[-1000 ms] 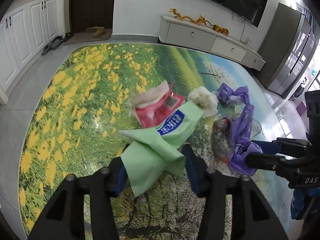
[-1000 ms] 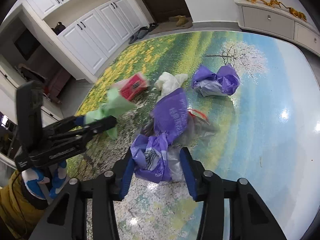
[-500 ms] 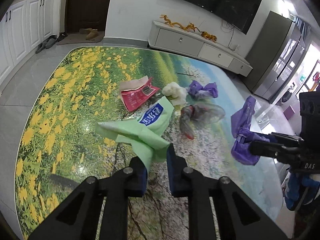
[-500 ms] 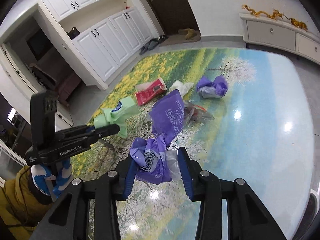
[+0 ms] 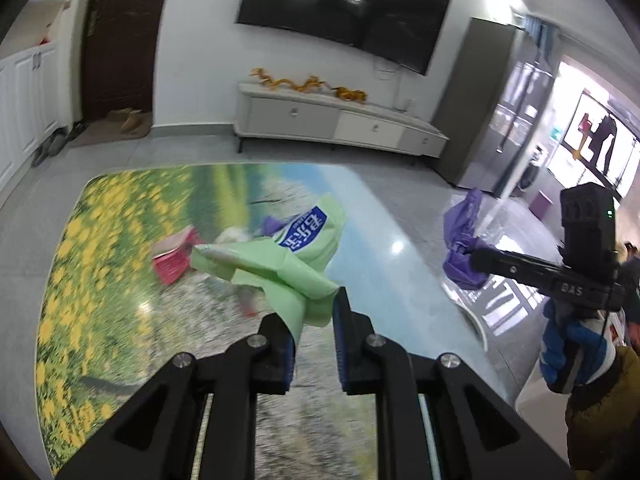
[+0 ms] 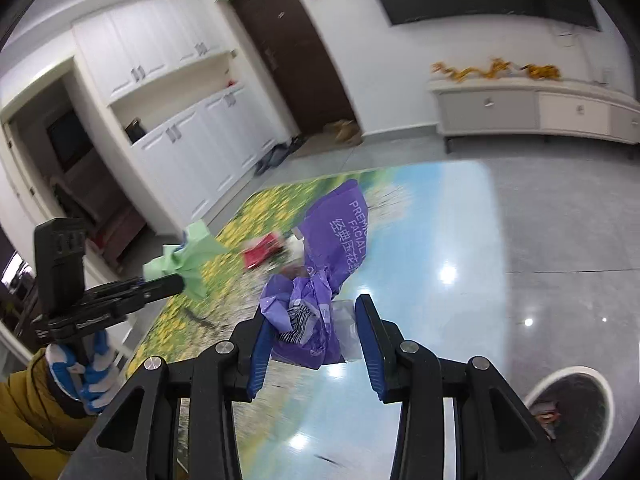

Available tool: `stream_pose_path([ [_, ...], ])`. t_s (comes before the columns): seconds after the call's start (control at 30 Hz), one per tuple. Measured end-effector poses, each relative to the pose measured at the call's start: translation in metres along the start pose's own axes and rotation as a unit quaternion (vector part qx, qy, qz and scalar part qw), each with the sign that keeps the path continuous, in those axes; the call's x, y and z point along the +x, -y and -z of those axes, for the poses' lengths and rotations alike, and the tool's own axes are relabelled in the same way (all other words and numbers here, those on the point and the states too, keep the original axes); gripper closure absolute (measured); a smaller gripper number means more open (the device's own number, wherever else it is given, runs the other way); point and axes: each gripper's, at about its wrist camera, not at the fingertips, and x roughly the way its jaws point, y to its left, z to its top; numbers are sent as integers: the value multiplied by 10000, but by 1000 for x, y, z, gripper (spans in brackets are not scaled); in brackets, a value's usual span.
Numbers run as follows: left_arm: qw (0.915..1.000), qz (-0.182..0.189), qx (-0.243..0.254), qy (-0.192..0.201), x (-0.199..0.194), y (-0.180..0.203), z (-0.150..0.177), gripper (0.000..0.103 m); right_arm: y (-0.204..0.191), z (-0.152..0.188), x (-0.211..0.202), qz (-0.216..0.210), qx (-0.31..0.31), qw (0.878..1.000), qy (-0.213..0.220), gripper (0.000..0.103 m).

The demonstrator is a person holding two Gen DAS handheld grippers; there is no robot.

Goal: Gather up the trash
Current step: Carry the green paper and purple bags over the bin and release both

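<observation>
Green wrapper (image 5: pixel 280 264), purple wrapper (image 6: pixel 328 248)

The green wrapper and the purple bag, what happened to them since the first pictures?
Both got lifted off the floor. The left claw closed on the green wrapper, which first lay loose between its open jaws, and raised it. The right claw already held the purple bag and carried it up too. A white bin has come into view. The red packet stayed on the floor mat.
</observation>
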Motion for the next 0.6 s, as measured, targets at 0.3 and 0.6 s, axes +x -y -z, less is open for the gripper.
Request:
stream_pose_path([
  [0.3,9883,949,1085,-498,64,146,-25,88,98,45,-87,1005,750,9914,378,65],
  [0.6,9600,1432,1895,-1482,169,285,-5,87,210,120,-126,1633,1917,9674,269,65],
])
